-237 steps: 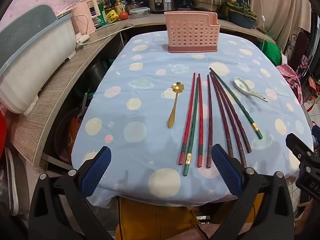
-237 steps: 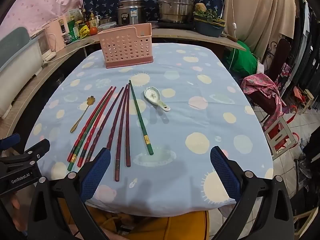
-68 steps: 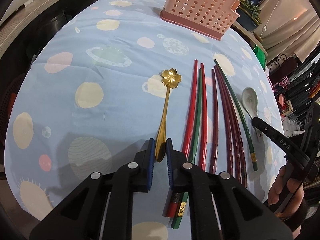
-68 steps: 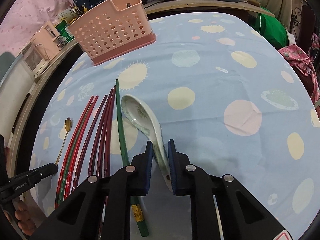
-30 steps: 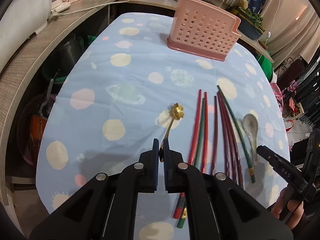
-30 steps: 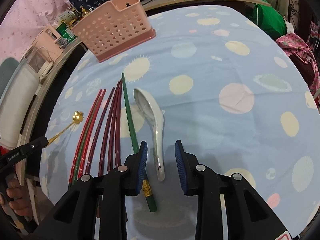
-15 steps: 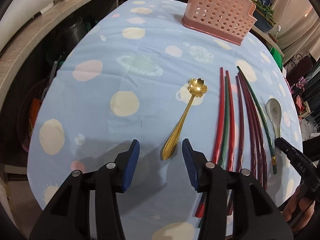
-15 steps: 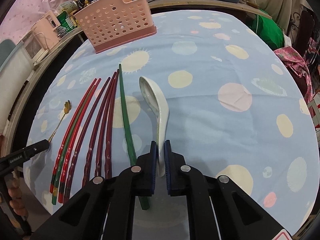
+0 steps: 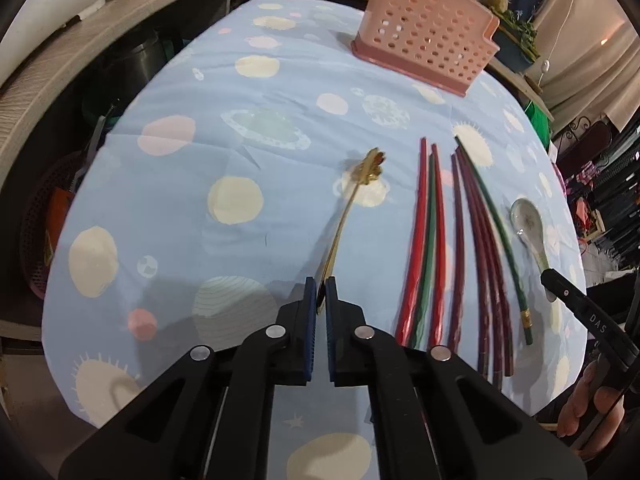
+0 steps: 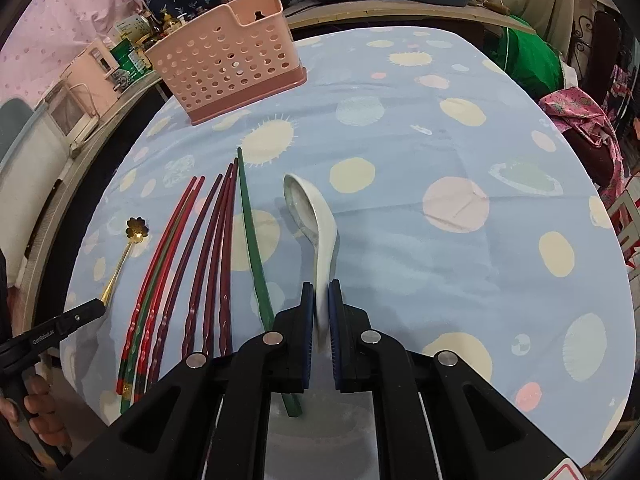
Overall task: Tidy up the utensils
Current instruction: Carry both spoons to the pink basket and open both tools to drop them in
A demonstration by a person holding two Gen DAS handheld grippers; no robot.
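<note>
Left gripper (image 9: 321, 299): jaws have just been closing and are now clenched on the handle end of the gold spoon (image 9: 348, 216). Its flower-shaped bowl sits at centre frame in the left wrist view and looks blurred; whether it is clear of the cloth I cannot tell.

Right gripper (image 10: 321, 307): jaws clamped on the handle of the white ceramic spoon (image 10: 316, 220). Its bowl points away toward the upper middle of the right wrist view, with a faint green pattern inside it.

Chopsticks (image 9: 460, 240): lie in a loose row on the surface (image 9: 280, 92), between the two spoons. Two red with one green between them nearest the gold spoon, then several dark maroon, then one green with a gold band near its end, next to the white spoon.

Pink perforated holder (image 10: 228, 64): stands upright at the far end of the surface, upper left of the right wrist view, well apart from all utensils.

Cloth: pale blue with suns, planets and coloured dots.

Writing: "DAS" legible on the right gripper's body at the right edge of the left wrist view; "GenRobot.AI" on the left gripper's body at the lower left of the right wrist view. Labels on the bottles (image 10: 160, 24) behind the holder are too small to read.
</note>
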